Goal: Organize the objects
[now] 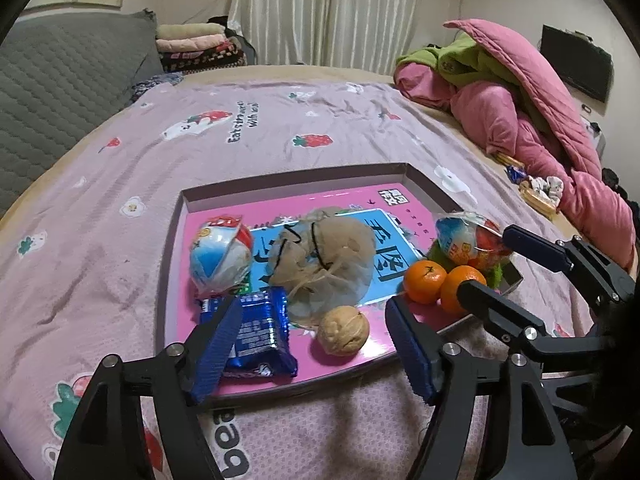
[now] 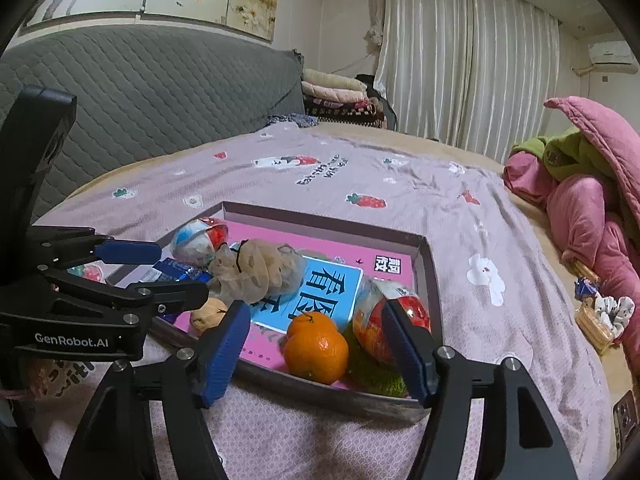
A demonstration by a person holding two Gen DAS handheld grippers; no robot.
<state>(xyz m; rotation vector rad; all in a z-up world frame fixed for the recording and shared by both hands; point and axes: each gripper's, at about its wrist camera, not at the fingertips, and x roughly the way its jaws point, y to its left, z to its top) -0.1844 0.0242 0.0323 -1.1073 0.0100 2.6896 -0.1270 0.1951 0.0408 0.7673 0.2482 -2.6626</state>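
A shallow pink tray [image 1: 296,178] [image 2: 320,224] lies on the bed. In it are a blue biscuit packet [image 1: 260,328], a walnut [image 1: 344,330], a beige mesh pouch [image 1: 324,260], two wrapped egg-shaped snacks [image 1: 222,256] [image 1: 468,240], two oranges [image 2: 316,352] and a green item [image 2: 372,372]. My left gripper [image 1: 313,304] is open over the tray's near edge, the packet beside its left finger and the walnut between the fingers, untouched. My right gripper [image 2: 316,308] is open around the oranges without pressing them; its right finger hides part of the red snack.
The bedspread [image 1: 280,128] is lilac with strawberry prints. A heap of pink and green quilts [image 1: 520,120] fills the right side, with loose snacks and a scrunchie [image 2: 596,320] beside it. A grey padded headboard [image 2: 140,92] and folded blankets [image 1: 196,48] stand behind.
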